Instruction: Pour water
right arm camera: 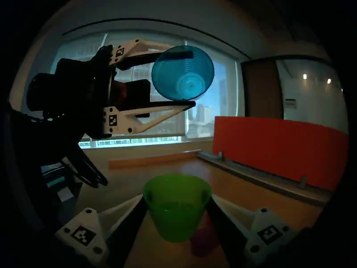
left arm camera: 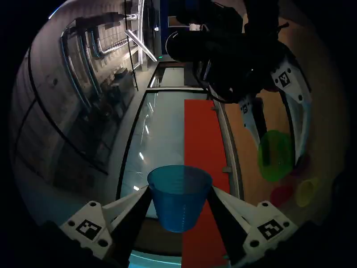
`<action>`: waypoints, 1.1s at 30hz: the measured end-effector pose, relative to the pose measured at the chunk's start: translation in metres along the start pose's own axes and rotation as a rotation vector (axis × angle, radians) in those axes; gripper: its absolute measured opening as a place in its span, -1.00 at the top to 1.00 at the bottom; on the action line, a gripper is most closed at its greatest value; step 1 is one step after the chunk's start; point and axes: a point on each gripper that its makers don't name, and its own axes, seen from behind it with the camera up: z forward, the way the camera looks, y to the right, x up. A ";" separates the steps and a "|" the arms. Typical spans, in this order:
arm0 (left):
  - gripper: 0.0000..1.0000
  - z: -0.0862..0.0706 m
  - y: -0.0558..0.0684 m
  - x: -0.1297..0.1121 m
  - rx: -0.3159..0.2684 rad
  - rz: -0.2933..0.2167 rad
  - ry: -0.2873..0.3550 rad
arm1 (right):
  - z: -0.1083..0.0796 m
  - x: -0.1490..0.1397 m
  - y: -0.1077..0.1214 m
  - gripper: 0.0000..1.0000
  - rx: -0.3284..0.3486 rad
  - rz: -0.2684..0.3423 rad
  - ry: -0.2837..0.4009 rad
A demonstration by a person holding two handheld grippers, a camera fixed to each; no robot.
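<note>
Left gripper view, from the left: faces a dark window wall (left arm camera: 80, 111), then an orange partition (left arm camera: 201, 143) standing along the edge of the wooden tabletop (left arm camera: 243, 152). Pinches the blue cup (left arm camera: 180, 196) between both fingers of the left gripper (left arm camera: 179, 190), clear of every surface. Farther right, meets the right gripper (left arm camera: 282, 152) closed on the green cup (left arm camera: 275, 156), a yellow cup (left arm camera: 308, 190) near it on the wood.

Right gripper view: finds the blue cup high at the left, tipped on its side before the window, well apart from the upright green cup below. Leaves open air between the two. Places a pink cup (right arm camera: 204, 239) just behind the green one, with bare tabletop running right to the partition.
</note>
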 end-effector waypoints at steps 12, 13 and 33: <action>-0.70 -0.002 0.008 -0.008 -0.009 -0.159 0.002 | -0.003 0.001 0.000 -0.78 -0.004 -0.002 0.010; -0.70 -0.002 0.009 -0.009 -0.009 -0.183 0.002 | -0.004 0.001 0.000 -0.79 -0.005 -0.002 0.011; -0.70 -0.001 0.031 -0.038 -0.023 -0.672 -0.027 | -0.005 0.010 0.001 -0.78 -0.020 -0.006 0.033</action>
